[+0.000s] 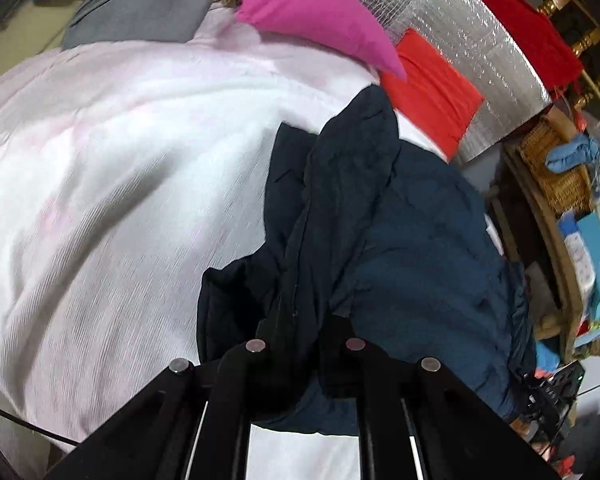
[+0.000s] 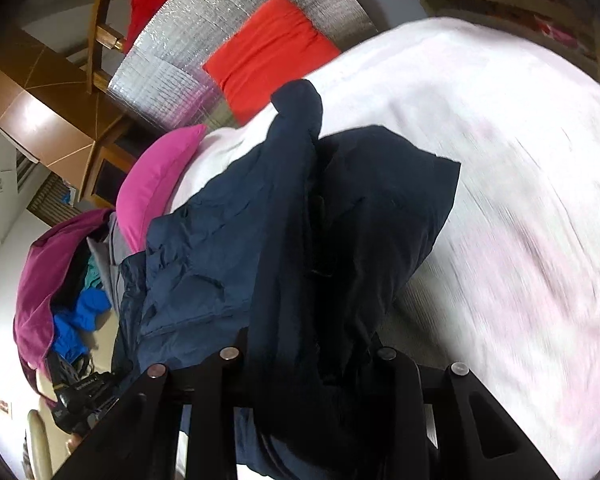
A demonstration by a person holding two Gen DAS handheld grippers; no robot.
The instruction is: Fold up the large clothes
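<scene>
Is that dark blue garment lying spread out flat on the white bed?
No, the dark blue garment hangs bunched and creased from the right gripper, raised over the white bed.

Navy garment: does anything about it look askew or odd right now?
Yes. The navy garment hangs bunched and twisted between the left gripper and right gripper, both pinching gathered folds rather than flat edges. It lies crumpled over the white bedcover, nowhere near a neat fold.

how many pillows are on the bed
2: a magenta fabric pillow on the bed's white cover, and a flat orange-red pillow against the silver foil headboard. Clothes could hide more.
</scene>
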